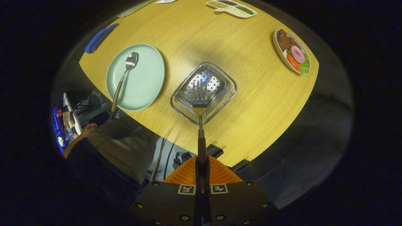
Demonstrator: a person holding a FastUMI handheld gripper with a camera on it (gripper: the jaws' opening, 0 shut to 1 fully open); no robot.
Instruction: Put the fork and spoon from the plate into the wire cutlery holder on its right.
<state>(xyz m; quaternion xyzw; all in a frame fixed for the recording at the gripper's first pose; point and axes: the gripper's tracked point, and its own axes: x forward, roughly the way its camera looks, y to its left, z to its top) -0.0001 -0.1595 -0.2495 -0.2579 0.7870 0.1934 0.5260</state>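
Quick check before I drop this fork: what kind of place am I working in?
Likely a staged dining table: a wooden table with a green plate, a wire cutlery holder and a dish of model-looking food. The gripper is shut on the fork.

Overhead glare on the table (251, 103); edges bowed, dim, perhaps blurred.

A round wooden table (251, 103) carries an oval dish of food (292, 51) (meat, tomato, greens) at its far right. A divided tray (232, 8) sits at the far edge. A blue cloth (100, 37) lies at the left rim.
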